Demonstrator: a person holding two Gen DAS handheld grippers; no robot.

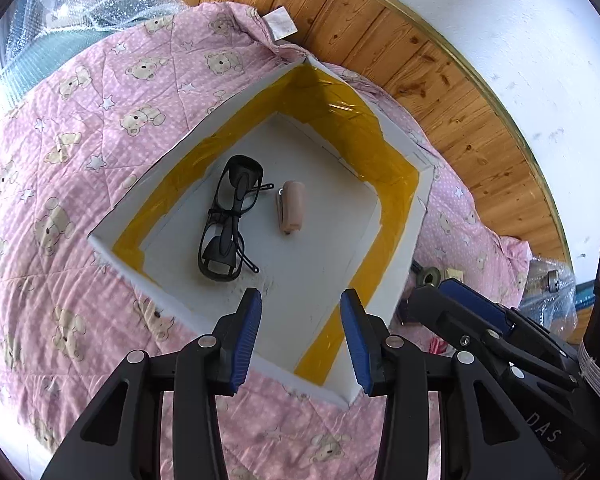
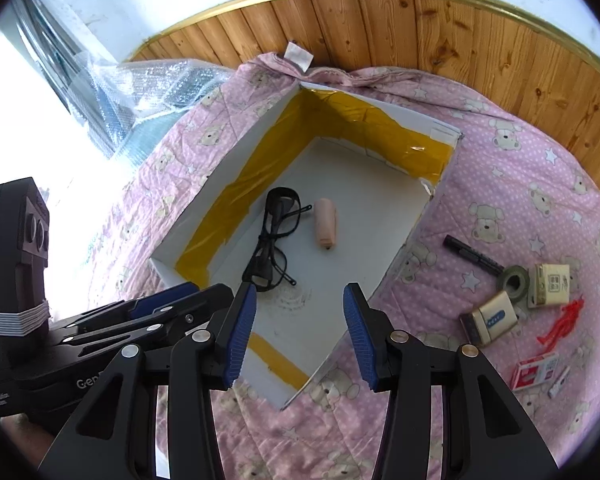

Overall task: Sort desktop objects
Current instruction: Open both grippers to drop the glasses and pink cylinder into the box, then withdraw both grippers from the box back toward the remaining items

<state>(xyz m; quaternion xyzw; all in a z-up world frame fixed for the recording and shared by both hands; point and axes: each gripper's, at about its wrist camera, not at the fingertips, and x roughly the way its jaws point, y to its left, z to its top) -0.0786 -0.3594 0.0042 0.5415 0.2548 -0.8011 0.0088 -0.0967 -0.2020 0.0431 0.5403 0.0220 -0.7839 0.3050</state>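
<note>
A white foam box (image 1: 416, 216) (image 2: 256, 128) lined with yellow tape lies on a pink bear-print quilt. On its floor lie black glasses (image 1: 230, 224) (image 2: 274, 236) and a small beige stapler (image 1: 291, 207) (image 2: 326, 222). My left gripper (image 1: 300, 340) hangs open over the box's near edge, nothing between its blue pads. My right gripper (image 2: 300, 336) is open too, above the box's near part and just right of the left one. Loose on the quilt to the right of the box are a black marker (image 2: 472, 255), a tape roll (image 2: 515, 278), two small boxes (image 2: 492, 318) (image 2: 550, 285), a red item (image 2: 562, 322) and a red-white box (image 2: 534, 370).
Wood panelling (image 2: 420, 28) runs along the wall behind the quilt. Bubble wrap (image 2: 160, 84) is piled at the far left. The quilt (image 1: 60, 200) is lumpy, with bare fabric left of the box.
</note>
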